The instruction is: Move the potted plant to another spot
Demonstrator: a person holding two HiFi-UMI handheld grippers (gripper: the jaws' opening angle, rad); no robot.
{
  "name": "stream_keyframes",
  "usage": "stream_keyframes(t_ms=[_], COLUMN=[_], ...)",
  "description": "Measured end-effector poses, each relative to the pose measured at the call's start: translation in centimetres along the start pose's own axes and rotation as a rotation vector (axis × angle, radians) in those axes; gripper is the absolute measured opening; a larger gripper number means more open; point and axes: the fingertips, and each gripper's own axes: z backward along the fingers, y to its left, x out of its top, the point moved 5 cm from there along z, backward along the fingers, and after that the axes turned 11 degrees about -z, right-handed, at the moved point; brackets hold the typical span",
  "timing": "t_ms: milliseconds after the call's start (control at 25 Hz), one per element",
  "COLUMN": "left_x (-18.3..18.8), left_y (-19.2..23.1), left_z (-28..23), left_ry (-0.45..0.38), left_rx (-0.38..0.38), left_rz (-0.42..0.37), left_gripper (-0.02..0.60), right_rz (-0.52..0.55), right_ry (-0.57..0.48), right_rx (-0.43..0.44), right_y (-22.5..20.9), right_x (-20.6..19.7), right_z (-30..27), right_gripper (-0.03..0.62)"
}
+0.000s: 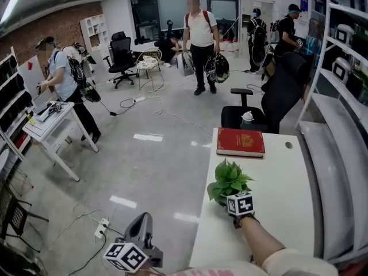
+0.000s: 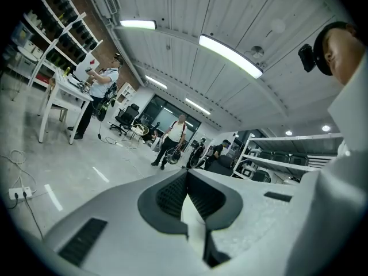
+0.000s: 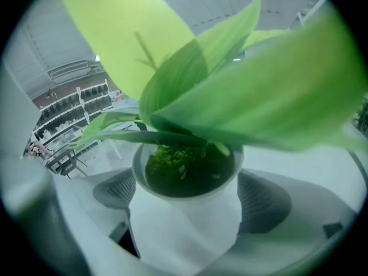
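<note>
The potted plant (image 1: 229, 180), green leaves in a small white pot (image 3: 187, 217), stands near the left edge of the white table (image 1: 276, 200). My right gripper (image 1: 238, 204) is at the plant from the near side; in the right gripper view its jaws are shut on the white pot, one pad on each side. My left gripper (image 1: 132, 252) hangs low at the bottom left, off the table over the floor. In the left gripper view its jaws (image 2: 190, 203) are shut with nothing between them, pointing up toward the room and ceiling.
A red book (image 1: 240, 142) lies at the table's far end, a black office chair (image 1: 261, 111) with a bottle behind it. White shelving (image 1: 339, 125) runs along the right. Several people stand in the room; a power strip (image 1: 101, 229) and cables lie on the floor.
</note>
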Motion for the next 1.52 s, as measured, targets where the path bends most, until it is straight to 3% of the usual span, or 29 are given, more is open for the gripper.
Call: stream_keyframes(t_ms=[240,800,960,1120,1520], left_x=[1.0,0.9,0.6,1.1,1.9], left_y=[0.5,-0.6,-1.1,-1.3,-1.8], left_z=[0.6,-0.1,0.1,0.6,3.0], left_ry=[-0.003,0.045,0.061,0.066,0.066], left_rx=[-0.043,-0.252,-0.309,-0.363,-0.468], left_rz=[-0.013,0.027,0.035,0.036,0.019], left_gripper=[0.003,0.003,0.003,0.003,0.003], right_rz=[-0.116,-0.209,-0.272,-0.330,-0.455], right_ry=[0.010,0.007,-0.016,-0.066,-0.294], right_rx=[-0.031,-0.142,-0.146,-0.152,-0.101], right_y=[0.0,2.5,4.2,6.2,11.1], right_x=[-1.7,-7.8,-9.7,-10.7,-10.2], right_z=[1.5,8.5,10.8,13.1,18.4], right_gripper=[0.545,0.527,0.438,0.270,0.113])
